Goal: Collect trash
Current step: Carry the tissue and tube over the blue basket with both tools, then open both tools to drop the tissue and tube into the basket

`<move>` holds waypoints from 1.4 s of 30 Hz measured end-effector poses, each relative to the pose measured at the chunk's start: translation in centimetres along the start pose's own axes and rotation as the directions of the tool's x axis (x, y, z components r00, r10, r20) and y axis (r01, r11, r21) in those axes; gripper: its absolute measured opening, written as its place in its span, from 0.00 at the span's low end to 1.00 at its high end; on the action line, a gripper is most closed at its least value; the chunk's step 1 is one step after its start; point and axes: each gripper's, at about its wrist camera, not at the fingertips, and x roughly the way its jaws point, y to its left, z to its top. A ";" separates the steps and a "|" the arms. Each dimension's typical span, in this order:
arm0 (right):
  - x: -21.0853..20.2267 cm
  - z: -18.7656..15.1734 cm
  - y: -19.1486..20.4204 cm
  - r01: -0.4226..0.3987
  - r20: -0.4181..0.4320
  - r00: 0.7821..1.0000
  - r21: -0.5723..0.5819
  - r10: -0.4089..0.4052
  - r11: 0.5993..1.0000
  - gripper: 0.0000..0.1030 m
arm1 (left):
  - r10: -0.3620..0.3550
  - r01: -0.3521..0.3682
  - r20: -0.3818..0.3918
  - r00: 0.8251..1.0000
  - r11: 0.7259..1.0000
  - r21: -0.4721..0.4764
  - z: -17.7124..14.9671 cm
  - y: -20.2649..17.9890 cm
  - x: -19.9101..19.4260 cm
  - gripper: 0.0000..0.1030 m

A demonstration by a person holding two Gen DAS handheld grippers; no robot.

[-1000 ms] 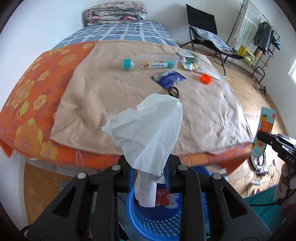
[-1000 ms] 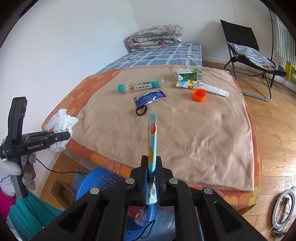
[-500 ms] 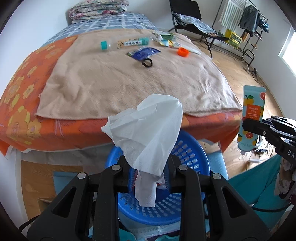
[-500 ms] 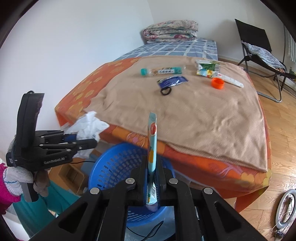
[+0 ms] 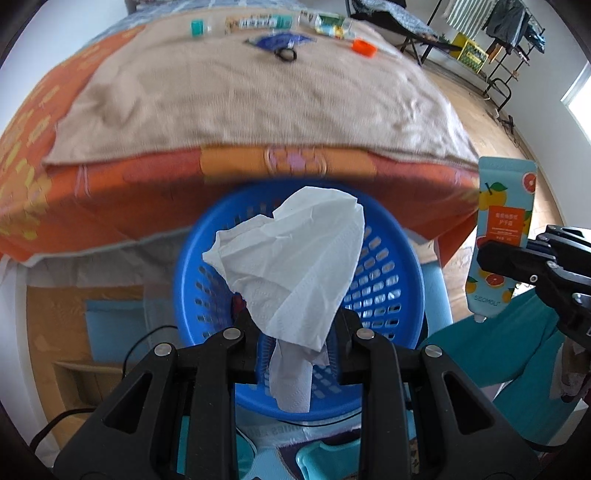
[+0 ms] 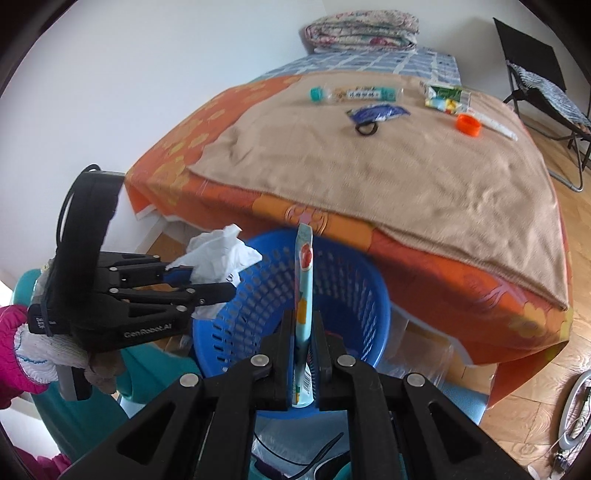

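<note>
Your left claw point(image 5: 295, 332) is clamped on a crumpled white tissue point(image 5: 295, 266), its jaws only partly closed because the wad fills the gap between them; the paper fans out above the fingers and a tail of it hangs below, right over the mouth of the blue basket point(image 5: 388, 280). From the right wrist view the same tissue point(image 6: 218, 254) sits at the tip of that claw point(image 6: 207, 280), above the basket's left rim point(image 6: 221, 325). Your right claw point(image 6: 303, 350) is squeezed fully together on a flat, pale blue tube point(image 6: 304, 295) printed with fruit, held edge-on and upright above the basket's opening; in the left wrist view you can see the face of that tube point(image 5: 502, 236), with oranges and grapefruit slices and an orange label, hanging just to the right of the basket rim, cap end down. The basket stands on the floor against the foot of the bed point(image 6: 424, 251), which wears an orange flowered sheet under a tan blanket point(image 6: 388, 166). Well back on the blanket lie more bits of litter: a clear bottle point(image 6: 354, 94) with a teal cap, a blue wrapper point(image 6: 376, 112) with a black hair tie point(image 6: 366, 129) just beside it, a green carton point(image 6: 445, 94), an orange cap point(image 6: 468, 124) and a white tube point(image 6: 495, 123) next to it. You wear a white knit glove point(image 6: 48, 350) and a magenta sleeve point(image 6: 11, 354) on the left hand. A folded quilt point(image 6: 362, 29) rests at the far end of the bed, and a black folding chair point(image 6: 539, 85) stands on the wooden floor to the right.
</note>
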 end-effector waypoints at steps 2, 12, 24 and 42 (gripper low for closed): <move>0.6 -0.3 0.1 -0.005 -0.019 1.000 -0.003 0.005 1.000 0.04 | -0.001 0.001 -0.023 1.000 1.000 -0.010 -0.4 0.2 0.7 0.24; 3.1 -1.3 -0.2 -0.028 -0.092 0.995 0.019 0.029 0.999 0.04 | -0.027 0.022 -0.111 0.993 0.999 -0.048 -1.6 0.9 3.0 0.24; 4.5 -1.2 -0.5 -0.037 -0.128 0.991 0.030 0.041 0.999 0.05 | -0.017 0.010 -0.152 0.988 0.999 -0.046 -1.4 0.8 4.3 0.38; 4.3 -0.7 -0.6 -0.015 -0.107 0.994 0.036 0.019 0.999 0.43 | 0.003 -0.009 -0.136 0.991 0.999 -0.044 -1.2 0.6 4.3 0.47</move>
